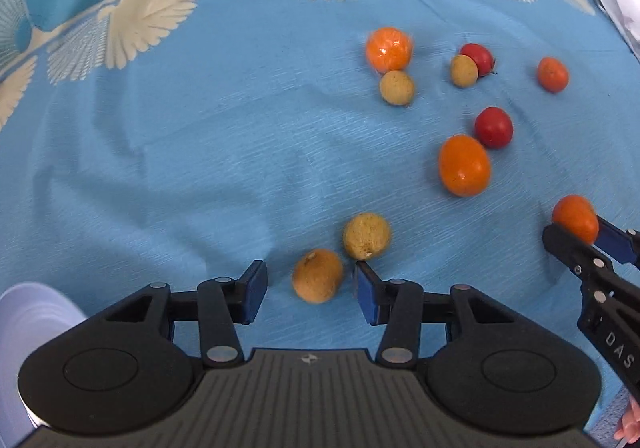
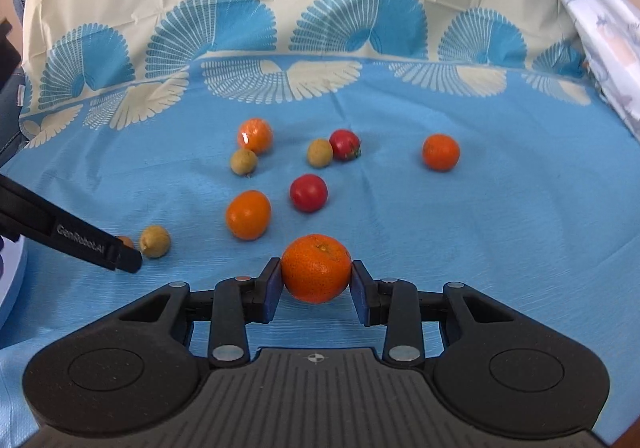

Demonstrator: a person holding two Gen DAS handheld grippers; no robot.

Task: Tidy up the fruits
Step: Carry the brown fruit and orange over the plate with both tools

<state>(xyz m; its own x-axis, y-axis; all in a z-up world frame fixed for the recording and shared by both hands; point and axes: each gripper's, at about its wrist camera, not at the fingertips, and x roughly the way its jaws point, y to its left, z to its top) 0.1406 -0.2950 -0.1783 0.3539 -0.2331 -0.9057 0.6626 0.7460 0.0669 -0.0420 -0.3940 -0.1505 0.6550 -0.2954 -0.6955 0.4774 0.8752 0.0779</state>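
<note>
Fruits lie scattered on a blue cloth [image 1: 200, 151]. My left gripper [image 1: 310, 282] is open, with a tan round fruit [image 1: 317, 275] between its fingers, not squeezed. A second tan fruit [image 1: 367, 236] sits just beyond the right fingertip. My right gripper [image 2: 316, 284] is shut on a small orange [image 2: 317, 268], also seen at the right edge of the left wrist view [image 1: 576, 217]. An oval orange fruit [image 1: 464, 164], two red tomatoes [image 1: 493, 127] [image 1: 477, 57], two more tan fruits [image 1: 396, 87] [image 1: 464, 70] and two oranges [image 1: 388, 49] [image 1: 552, 74] lie farther off.
The cloth turns cream with blue fan patterns [image 2: 240, 27] at the far side. A pale patterned fabric [image 2: 600, 19] hangs at the far right. A white rounded object [image 1: 28, 324] sits at the near left.
</note>
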